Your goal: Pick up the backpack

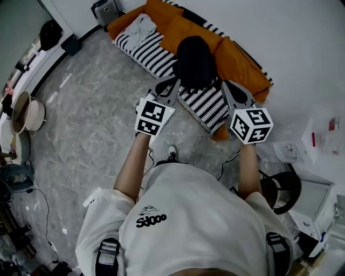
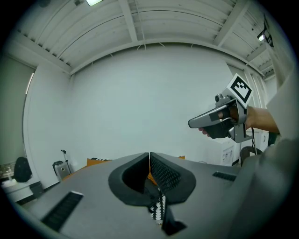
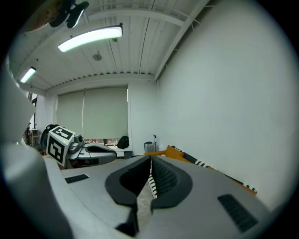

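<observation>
The black backpack [image 1: 194,60] stands on a low orange couch [image 1: 237,59] with black-and-white striped cushions [image 1: 207,103], against the white wall. My left gripper [image 1: 173,82] is shut and empty, with its tips just short of the backpack's lower left side. My right gripper [image 1: 227,86] is also shut and empty, just right of the backpack. In the left gripper view the shut left gripper [image 2: 149,155] points at the wall over orange and striped fabric, and the right gripper [image 2: 218,120] shows at the right. In the right gripper view the shut right gripper [image 3: 150,159] lies over striped cushion [image 3: 151,184].
A small grey suitcase [image 1: 105,12] stands past the couch's far end. A round basin [image 1: 28,114] sits at the left on the grey marble floor [image 1: 91,135]. White boxes [image 1: 322,137] and a black round object [image 1: 280,190] crowd the right. Cables trail by my feet.
</observation>
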Tool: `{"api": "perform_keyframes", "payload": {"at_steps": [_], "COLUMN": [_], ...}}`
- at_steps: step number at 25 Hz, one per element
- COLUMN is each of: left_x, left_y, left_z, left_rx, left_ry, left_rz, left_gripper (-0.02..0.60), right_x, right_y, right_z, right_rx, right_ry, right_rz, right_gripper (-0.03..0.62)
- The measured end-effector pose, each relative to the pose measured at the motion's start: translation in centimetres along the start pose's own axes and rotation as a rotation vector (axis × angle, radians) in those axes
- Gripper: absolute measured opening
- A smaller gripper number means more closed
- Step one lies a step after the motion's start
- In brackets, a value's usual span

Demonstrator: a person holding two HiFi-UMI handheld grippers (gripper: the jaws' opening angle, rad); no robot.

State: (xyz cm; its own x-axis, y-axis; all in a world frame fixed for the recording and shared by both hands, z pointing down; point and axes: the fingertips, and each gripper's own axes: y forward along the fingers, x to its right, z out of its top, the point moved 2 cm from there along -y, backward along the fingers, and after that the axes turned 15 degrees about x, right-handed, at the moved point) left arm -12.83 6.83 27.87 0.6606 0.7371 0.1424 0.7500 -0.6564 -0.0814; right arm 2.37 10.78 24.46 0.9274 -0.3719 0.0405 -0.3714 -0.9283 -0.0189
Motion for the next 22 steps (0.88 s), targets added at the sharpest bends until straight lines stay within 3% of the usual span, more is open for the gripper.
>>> {"api": "perform_keyframes", "payload": {"at_steps": [14, 22], "left_x": [-5.6, -7.7], "left_y": [3.1, 6.7], "left_z": [-2.6, -5.3], "left_rx": [-0.018, -0.06], "left_ry": [-0.044, -0.074], "left_rz": [-0.012, -0.009], "left_gripper": [0.025, 0.025], "right_x": [0.9, 4.2], "right_y": [6.7, 10.4], "right_z": [-1.5, -3.2], "right_rx": [-0.042, -0.071], "right_ry": [-0.017, 0.005], "right_rz": [-0.014, -0.014], "right_gripper": [0.035, 0.035]}}
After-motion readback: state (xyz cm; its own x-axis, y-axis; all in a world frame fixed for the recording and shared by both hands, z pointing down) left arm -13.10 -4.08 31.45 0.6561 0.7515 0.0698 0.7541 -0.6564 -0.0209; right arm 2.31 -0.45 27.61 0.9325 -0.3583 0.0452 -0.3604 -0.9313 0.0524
